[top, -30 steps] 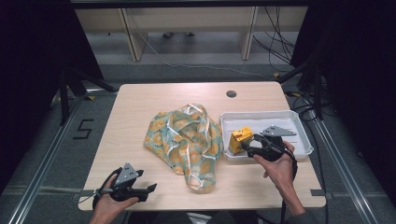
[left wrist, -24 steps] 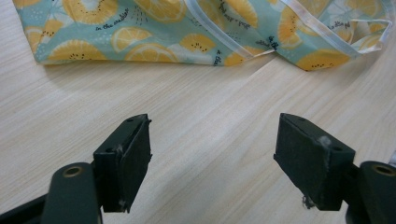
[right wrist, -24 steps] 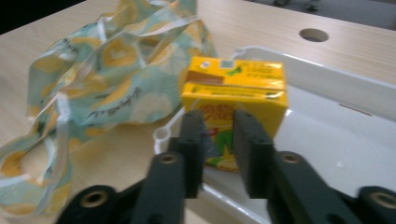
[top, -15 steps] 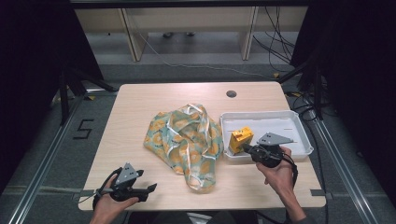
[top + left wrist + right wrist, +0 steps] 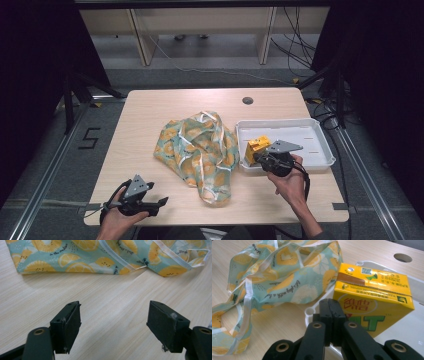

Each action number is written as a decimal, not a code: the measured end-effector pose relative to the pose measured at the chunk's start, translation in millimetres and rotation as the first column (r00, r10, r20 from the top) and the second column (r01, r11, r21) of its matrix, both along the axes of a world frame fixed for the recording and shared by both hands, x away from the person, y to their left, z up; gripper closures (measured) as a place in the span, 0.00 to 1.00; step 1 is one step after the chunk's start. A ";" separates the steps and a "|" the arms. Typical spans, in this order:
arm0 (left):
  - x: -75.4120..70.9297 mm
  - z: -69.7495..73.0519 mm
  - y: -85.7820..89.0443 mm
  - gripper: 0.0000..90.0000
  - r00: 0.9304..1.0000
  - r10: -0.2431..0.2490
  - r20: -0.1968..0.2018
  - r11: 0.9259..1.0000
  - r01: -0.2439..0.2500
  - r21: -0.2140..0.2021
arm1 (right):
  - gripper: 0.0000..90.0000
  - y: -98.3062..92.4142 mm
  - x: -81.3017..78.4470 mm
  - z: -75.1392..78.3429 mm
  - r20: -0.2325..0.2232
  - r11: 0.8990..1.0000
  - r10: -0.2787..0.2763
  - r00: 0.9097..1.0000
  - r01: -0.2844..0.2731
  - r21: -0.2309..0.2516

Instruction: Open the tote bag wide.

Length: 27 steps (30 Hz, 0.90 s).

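Dark curtains are seen around a light wooden table [image 5: 150,120], and cables lie on the grey floor behind it. On the middle of the table a crumpled cloth bag [image 5: 200,150] with a lemon-slice print is spread, its white handles lying loose on top. Just to the right of it a white tray [image 5: 320,140] is placed, and a yellow drink carton [image 5: 256,149] stands in the tray's near left corner, close to the bag.

The right gripper [image 5: 260,159] is held at the front edge of the tray, just beside the carton. Its jaws have just been closing and are now pressed together with nothing between them; in the right gripper view the closed tips [image 5: 331,315] are seen in front of the carton [image 5: 372,300], at the tray rim.

The left gripper [image 5: 161,202] is held low at the near left edge of the table, well apart from the bag. Its jaws are wide apart over bare wood, and the bag's edge [image 5: 100,257] lies beyond them.
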<state>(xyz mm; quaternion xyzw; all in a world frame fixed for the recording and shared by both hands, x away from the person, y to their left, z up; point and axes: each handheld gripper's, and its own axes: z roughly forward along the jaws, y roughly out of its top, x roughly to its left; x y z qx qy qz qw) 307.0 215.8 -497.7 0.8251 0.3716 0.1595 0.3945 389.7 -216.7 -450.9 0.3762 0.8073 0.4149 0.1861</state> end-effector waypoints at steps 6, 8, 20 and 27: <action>0.9 0.2 0.7 0.29 1.000 -0.010 0.012 1.000 0.009 0.018 | 1.00 5.3 3.7 -0.3 -0.001 1.000 0.021 1.000 -0.021 -0.012; 1.0 0.9 1.6 0.29 1.000 -0.023 0.009 0.999 0.022 0.027 | 1.00 7.4 4.0 -0.5 -0.010 1.000 0.009 1.000 -0.009 -0.011; 1.1 0.5 1.4 0.29 1.000 -0.022 0.007 0.999 0.021 0.027 | 1.00 16.8 10.9 -2.9 -0.005 1.000 0.006 1.000 -0.006 -0.017; 0.2 -0.4 0.9 0.29 1.000 -0.006 -0.001 1.000 0.006 0.009 | 1.00 18.3 11.1 -3.2 -0.005 1.000 0.010 1.000 -0.010 -0.014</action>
